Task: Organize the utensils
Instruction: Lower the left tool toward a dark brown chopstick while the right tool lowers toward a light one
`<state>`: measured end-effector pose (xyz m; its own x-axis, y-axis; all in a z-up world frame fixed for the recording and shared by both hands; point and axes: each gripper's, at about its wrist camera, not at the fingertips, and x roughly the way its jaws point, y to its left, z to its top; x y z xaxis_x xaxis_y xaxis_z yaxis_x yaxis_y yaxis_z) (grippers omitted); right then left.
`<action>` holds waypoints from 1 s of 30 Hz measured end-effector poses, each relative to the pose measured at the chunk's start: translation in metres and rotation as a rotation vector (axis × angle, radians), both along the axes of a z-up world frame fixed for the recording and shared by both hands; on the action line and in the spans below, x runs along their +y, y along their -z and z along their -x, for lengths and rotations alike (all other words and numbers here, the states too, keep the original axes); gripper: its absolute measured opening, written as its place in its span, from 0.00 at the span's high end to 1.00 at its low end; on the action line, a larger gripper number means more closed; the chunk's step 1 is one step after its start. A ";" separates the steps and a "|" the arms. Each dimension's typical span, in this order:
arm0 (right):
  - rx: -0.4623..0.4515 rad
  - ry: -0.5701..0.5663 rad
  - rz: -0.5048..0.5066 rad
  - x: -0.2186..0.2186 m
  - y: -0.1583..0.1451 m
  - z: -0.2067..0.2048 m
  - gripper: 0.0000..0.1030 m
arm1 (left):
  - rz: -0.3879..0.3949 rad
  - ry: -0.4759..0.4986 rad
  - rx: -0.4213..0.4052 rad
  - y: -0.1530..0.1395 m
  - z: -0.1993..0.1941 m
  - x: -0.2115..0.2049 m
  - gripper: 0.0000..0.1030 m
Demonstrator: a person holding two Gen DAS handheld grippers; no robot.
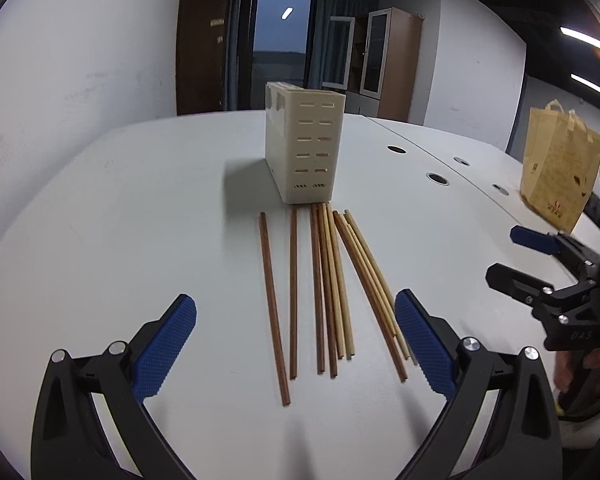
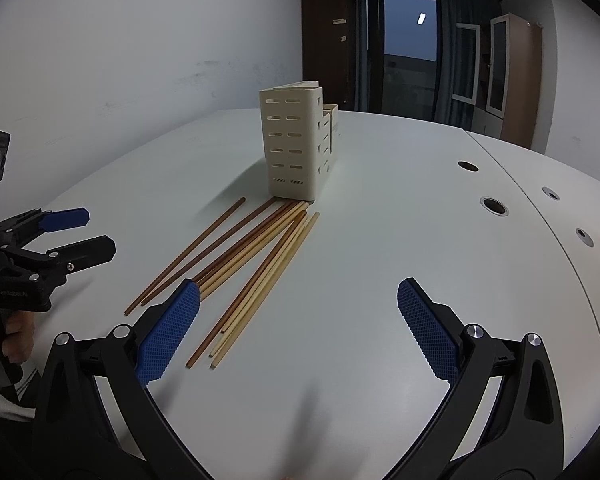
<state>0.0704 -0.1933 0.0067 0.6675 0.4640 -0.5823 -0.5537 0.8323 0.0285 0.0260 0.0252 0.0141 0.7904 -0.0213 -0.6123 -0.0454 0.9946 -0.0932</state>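
On white table (image 1: 120,208): chopsticks (image 1: 324,280) lie loose, fanned, far tips near cream utensil holder (image 1: 308,148), upright. Left gripper (image 1: 296,344) spread wide, empty, w/ chopsticks between fingers. Right gripper (image 2: 298,328) also wide, empty, chopsticks to its left.

You have one cream utensil holder (image 1: 304,148) standing on the white table (image 1: 140,216), and ten chopsticks (image 1: 332,284) lying in front of it: about five dark brown ones and five pale ones, though the tight bundle makes that split hard to confirm. One paper bag (image 1: 556,168) sits off to the right. You can count four round cable holes (image 2: 494,206) in the tabletop.
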 end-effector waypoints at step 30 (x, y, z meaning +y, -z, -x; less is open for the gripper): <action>0.221 0.017 0.092 0.043 0.000 -0.129 0.08 | -0.095 0.026 0.214 0.000 -0.128 0.025 0.09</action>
<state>0.1996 -0.1508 0.0071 0.5266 0.3920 -0.7543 -0.5285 0.8460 0.0707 0.1536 0.0498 0.0140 0.6419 0.0259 -0.7664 -0.0279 0.9996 0.0104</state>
